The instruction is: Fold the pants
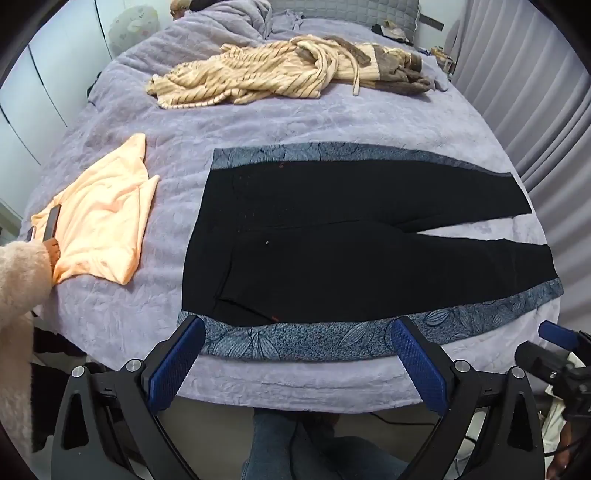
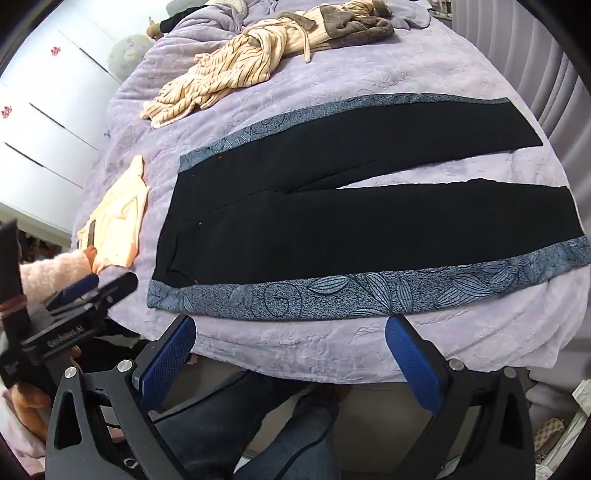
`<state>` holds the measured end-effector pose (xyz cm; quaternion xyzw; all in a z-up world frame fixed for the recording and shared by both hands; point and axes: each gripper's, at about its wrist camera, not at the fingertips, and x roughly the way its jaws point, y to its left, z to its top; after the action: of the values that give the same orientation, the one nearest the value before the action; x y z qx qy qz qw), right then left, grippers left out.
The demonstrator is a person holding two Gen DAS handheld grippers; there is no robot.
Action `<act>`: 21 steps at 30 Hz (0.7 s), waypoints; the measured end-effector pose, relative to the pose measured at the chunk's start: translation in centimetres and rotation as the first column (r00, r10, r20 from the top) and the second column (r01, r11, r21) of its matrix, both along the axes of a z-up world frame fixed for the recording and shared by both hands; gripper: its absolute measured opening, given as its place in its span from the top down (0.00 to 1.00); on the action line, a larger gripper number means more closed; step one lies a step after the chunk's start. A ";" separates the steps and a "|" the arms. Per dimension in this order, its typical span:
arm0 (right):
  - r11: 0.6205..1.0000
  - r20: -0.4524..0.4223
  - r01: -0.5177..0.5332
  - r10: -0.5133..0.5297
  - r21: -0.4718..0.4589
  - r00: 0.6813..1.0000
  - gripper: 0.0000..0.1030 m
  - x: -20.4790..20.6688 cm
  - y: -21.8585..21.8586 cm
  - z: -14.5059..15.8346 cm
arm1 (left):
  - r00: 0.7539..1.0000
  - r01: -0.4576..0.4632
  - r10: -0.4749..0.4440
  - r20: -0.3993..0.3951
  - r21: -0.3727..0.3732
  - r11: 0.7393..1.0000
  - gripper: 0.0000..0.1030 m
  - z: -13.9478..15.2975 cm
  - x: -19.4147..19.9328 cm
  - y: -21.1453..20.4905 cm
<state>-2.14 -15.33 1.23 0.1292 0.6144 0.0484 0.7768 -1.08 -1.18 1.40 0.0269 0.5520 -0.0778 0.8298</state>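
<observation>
Covering the bed [image 1: 229,122] is a lilac quilted blanket, on which the black pants [image 1: 351,236] are spread flat near its front edge. White cabinets [image 2: 48,122] and grey curtains [image 1: 517,92] are seen around it. The left gripper [image 1: 299,354] and right gripper [image 2: 291,350] are held wide apart above that edge, nothing between their jaws.

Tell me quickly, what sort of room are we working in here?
Most likely a bedroom: the pants lie flat on a bed with a lilac quilted cover, a grey pillow sits at its head, and pleated curtains hang beside it.
</observation>
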 end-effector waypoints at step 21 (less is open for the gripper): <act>0.992 -0.006 0.073 -0.074 -0.102 0.997 0.00 -2.0 -1.4 0.3 | 1.000 -0.002 0.001 0.012 0.047 0.999 0.01 -0.1 -1.3 -0.8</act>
<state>-4.10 -16.77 1.56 0.1123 0.6148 -0.0120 0.7805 -2.38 -1.96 1.33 0.0466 0.5488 -0.0639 0.8322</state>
